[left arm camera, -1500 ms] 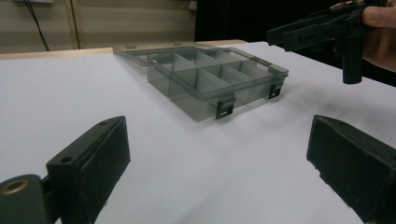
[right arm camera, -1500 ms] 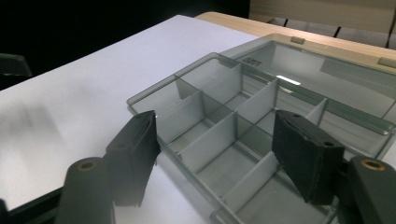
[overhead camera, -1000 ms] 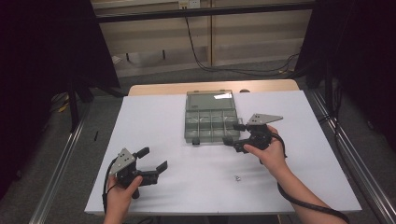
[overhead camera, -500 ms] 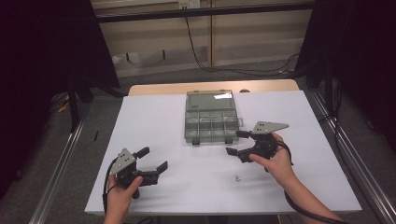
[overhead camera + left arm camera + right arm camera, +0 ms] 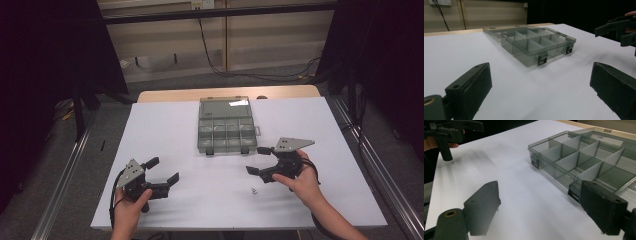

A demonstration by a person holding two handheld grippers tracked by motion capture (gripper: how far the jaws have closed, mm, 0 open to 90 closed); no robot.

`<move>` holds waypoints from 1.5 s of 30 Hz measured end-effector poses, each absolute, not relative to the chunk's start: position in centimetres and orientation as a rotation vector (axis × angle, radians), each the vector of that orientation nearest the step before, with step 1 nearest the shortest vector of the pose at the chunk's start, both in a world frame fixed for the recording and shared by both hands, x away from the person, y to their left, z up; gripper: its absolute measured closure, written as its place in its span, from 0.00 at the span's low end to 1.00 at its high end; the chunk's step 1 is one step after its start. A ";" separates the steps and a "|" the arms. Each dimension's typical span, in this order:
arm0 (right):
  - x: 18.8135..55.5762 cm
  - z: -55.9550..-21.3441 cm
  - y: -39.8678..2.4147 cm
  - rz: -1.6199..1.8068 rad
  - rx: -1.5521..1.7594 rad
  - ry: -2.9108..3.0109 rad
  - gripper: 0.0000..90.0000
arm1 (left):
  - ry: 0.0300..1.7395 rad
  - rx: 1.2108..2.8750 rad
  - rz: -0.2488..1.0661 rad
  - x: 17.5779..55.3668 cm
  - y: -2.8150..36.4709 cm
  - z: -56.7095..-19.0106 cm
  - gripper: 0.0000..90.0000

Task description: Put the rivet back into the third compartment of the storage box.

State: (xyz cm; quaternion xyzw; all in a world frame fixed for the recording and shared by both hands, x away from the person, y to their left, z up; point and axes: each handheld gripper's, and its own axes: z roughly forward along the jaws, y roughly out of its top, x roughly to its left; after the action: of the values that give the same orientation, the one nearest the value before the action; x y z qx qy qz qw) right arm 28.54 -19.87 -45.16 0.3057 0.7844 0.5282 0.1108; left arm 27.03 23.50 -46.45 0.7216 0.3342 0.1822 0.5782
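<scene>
A clear grey compartment box lies open at the table's middle, its lid folded back and its cells showing nothing inside. My right gripper hovers just in front of the box's right front corner, jaws open, nothing between them. My left gripper sits low at the near left of the table, open and empty, pointing toward the box. A tiny pale part lies on the table just near of the right gripper.
The white table top has bare room left and right of the box. Metal rails run along both sides of the table. Cables hang on the back wall.
The right gripper has drawn back from the box's front edge toward the person and slightly right. The left gripper has stayed put.
</scene>
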 end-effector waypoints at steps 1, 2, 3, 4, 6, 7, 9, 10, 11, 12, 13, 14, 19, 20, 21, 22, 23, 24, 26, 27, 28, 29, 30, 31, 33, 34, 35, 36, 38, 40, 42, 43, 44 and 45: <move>28.3 -45.2 -19.9 1.552 0.899 2.304 0.18 | 0.780 1.690 0.425 27.0 23.5 -46.4 0.04; 28.1 -45.3 -20.0 1.548 0.894 2.313 0.18 | 0.780 1.690 0.425 27.0 23.5 -46.4 0.04; 28.0 -45.3 -20.0 1.541 0.891 2.318 0.18 | 0.777 1.691 0.425 27.0 23.5 -46.5 0.04; 27.8 -45.4 -20.1 1.539 0.890 2.319 0.18 | 0.782 1.693 0.431 27.0 23.4 -46.4 0.04; 27.5 -45.4 -20.3 1.537 0.884 2.318 0.18 | 0.778 1.697 0.431 27.0 23.4 -46.5 0.04; 27.3 -45.4 -20.4 1.536 0.889 2.319 0.18 | 0.776 1.696 0.429 27.0 23.4 -46.5 0.04; 27.1 -45.5 -20.5 1.534 0.892 2.318 0.18 | 0.779 1.699 0.432 26.9 23.4 -46.4 0.04; 27.0 -45.5 -20.6 1.531 0.891 2.325 0.18 | 0.776 1.701 0.434 26.9 23.4 -46.4 0.04; 26.8 -45.6 -20.6 1.531 0.887 2.326 0.18 | 0.779 1.700 0.433 26.9 23.4 -46.4 0.04; 26.7 -45.7 -20.6 1.529 0.890 2.328 0.18 | 0.777 1.700 0.430 27.0 23.4 -46.4 0.04; 26.5 -45.8 -20.7 1.518 0.886 2.337 0.18 | 0.777 1.704 0.430 27.0 23.4 -46.5 0.04; 26.4 -45.8 -20.7 1.512 0.886 2.343 0.18 | 0.779 1.705 0.426 27.0 23.4 -46.5 0.04; 25.9 -46.1 -21.0 1.503 0.884 2.348 0.18 | 0.775 1.701 0.426 27.0 23.4 -46.4 0.04; 25.9 -46.2 -21.0 1.503 0.886 2.347 0.18 | 0.778 1.703 0.430 26.9 23.4 -46.4 0.04; 25.8 -46.2 -21.1 1.505 0.891 2.347 0.18 | 0.777 1.705 0.431 27.0 23.4 -46.4 0.04; 25.8 -46.3 -21.1 1.507 0.885 2.350 0.18 | 0.782 1.706 0.433 26.9 23.4 -46.4 0.04; 25.7 -46.3 -21.1 1.499 0.889 2.356 0.18 | 0.779 1.706 0.433 27.0 23.5 -46.4 0.04; 25.6 -46.4 -21.1 1.489 0.884 2.364 0.18 | 0.782 1.700 0.429 26.9 23.5 -46.4 0.04; 25.4 -46.5 -21.1 1.486 0.866 2.371 0.19 | 0.779 1.699 0.428 27.0 23.5 -46.4 0.04; 25.3 -46.5 -21.1 1.480 0.866 2.371 0.19 | 0.785 1.700 0.432 26.9 23.5 -46.4 0.04; 25.3 -46.5 -21.1 1.477 0.864 2.373 0.20 | 0.782 1.701 0.428 26.9 23.5 -46.4 0.04; 25.2 -46.5 -21.1 1.478 0.862 2.378 0.21 | 0.778 1.706 0.430 26.9 23.5 -46.4 0.04; 25.2 -46.5 -21.1 1.475 0.864 2.384 0.22 | 0.778 1.707 0.431 26.9 23.5 -46.4 0.04; 25.2 -46.6 -21.1 1.474 0.858 2.391 0.23 | 0.779 1.710 0.432 26.9 23.5 -46.4 0.04; 25.2 -46.7 -21.1 1.469 0.850 2.399 0.26 | 0.779 1.708 0.431 26.9 23.5 -46.4 0.04; 25.2 -46.7 -21.1 1.466 0.854 2.401 0.27 | 0.781 1.705 0.431 26.9 23.5 -46.4 0.04; 25.2 -46.7 -21.0 1.465 0.851 2.404 0.30 | 0.781 1.705 0.431 26.9 23.5 -46.4 0.04; 25.2 -46.8 -21.0 1.461 0.844 2.412 0.32 | 0.785 1.707 0.434 26.9 23.5 -46.4 0.04; 25.2 -46.8 -21.0 1.455 0.841 2.420 0.36 | 0.780 1.705 0.430 27.0 23.5 -46.4 0.04; 25.1 -46.8 -20.9 1.438 0.836 2.432 0.42 | 0.779 1.709 0.433 27.0 23.4 -46.4 0.04; 25.0 -46.9 -20.8 1.433 0.834 2.454 0.48 | 0.778 1.711 0.427 27.0 23.4 -46.4 0.04; 25.0 -47.0 -20.6 1.430 0.825 2.465 0.51 | 0.777 1.711 0.430 27.0 23.4 -46.4 0.04; 25.0 -47.1 -20.6 1.416 0.823 2.475 0.56 | 0.778 1.712 0.428 27.0 23.4 -46.4 0.04; 25.0 -47.1 -20.4 1.410 0.818 2.485 0.59 | 0.780 1.711 0.431 27.0 23.4 -46.4 0.04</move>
State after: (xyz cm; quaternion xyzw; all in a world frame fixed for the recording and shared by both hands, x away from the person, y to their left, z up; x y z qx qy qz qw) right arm 24.95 -20.44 -47.12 0.2743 0.8331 0.4728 0.0848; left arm 26.99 23.40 -46.43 0.7288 0.3321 0.1837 0.5699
